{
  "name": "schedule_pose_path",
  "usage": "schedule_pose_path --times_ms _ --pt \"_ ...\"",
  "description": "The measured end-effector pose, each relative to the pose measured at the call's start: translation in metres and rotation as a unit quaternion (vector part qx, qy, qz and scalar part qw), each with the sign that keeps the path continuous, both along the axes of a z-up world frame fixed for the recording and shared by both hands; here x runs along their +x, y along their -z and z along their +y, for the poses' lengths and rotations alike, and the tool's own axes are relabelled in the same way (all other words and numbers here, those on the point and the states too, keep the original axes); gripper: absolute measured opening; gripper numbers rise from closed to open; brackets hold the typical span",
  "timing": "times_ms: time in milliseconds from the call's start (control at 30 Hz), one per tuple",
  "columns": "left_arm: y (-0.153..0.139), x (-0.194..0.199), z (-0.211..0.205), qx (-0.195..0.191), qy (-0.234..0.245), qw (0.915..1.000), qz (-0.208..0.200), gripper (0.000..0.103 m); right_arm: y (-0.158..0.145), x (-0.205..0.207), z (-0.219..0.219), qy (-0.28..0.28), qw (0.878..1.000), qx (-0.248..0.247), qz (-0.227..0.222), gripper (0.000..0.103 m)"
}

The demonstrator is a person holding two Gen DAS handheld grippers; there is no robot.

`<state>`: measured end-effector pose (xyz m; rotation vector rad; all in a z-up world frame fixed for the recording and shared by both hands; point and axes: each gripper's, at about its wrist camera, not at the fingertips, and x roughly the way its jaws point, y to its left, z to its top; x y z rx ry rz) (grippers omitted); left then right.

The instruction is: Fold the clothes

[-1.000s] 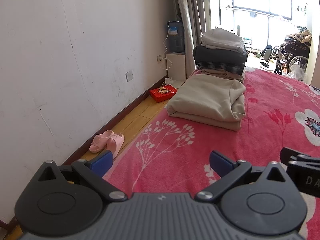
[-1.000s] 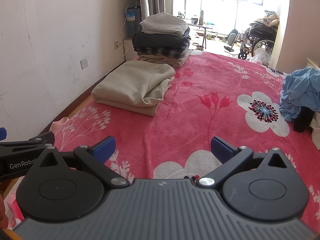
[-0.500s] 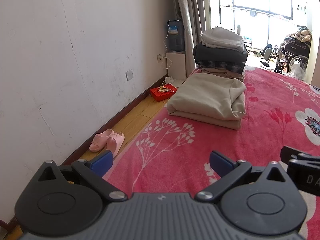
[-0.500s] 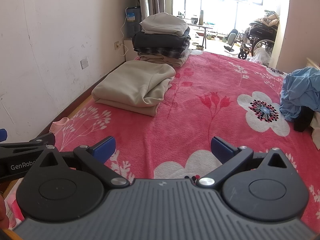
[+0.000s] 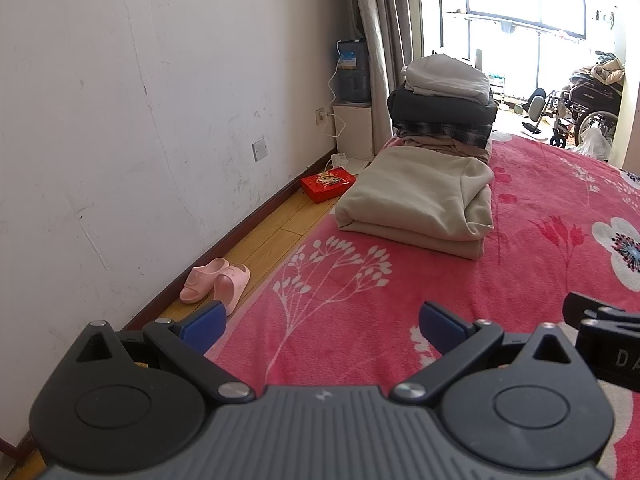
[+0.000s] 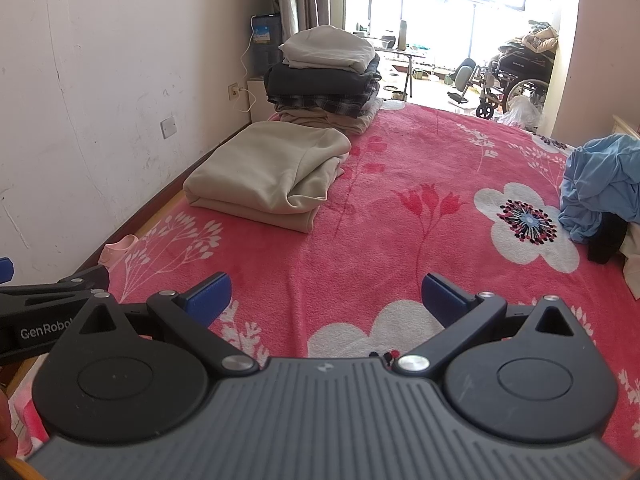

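A folded beige garment [image 5: 420, 196] [image 6: 268, 176] lies near the left edge of the bed, on the pink flowered blanket [image 5: 520, 272] [image 6: 400, 220]. Behind it stands a stack of folded clothes [image 5: 442, 104] [image 6: 328, 76]. A crumpled blue garment [image 6: 604, 184] with something black under it sits at the bed's right side. My left gripper [image 5: 322, 326] hovers open over the bed's near left corner, holding nothing. My right gripper [image 6: 326, 294] is open and empty above the blanket, well short of the beige garment. Each gripper's side shows at the edge of the other's view.
A white wall runs along the left, with a strip of wooden floor [image 5: 260, 248] between it and the bed. Pink slippers [image 5: 214, 282] and a red box [image 5: 328, 184] lie there. A water dispenser [image 5: 352, 76] stands by the curtain. A wheelchair [image 6: 512, 84] is beyond the bed's far end.
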<state>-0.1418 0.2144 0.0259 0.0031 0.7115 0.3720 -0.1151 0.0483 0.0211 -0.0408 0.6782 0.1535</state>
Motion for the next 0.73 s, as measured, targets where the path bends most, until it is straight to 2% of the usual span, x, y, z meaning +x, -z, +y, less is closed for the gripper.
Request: schedule_pose_path --times_ms 733 --pt "-0.0007 -0.0022 0.0019 -0.002 -0.001 1.0000 -0.002 0.103 -0.0003 -0.0005 0.0017 0.001 1.000 -0.004 0.000 0.102"
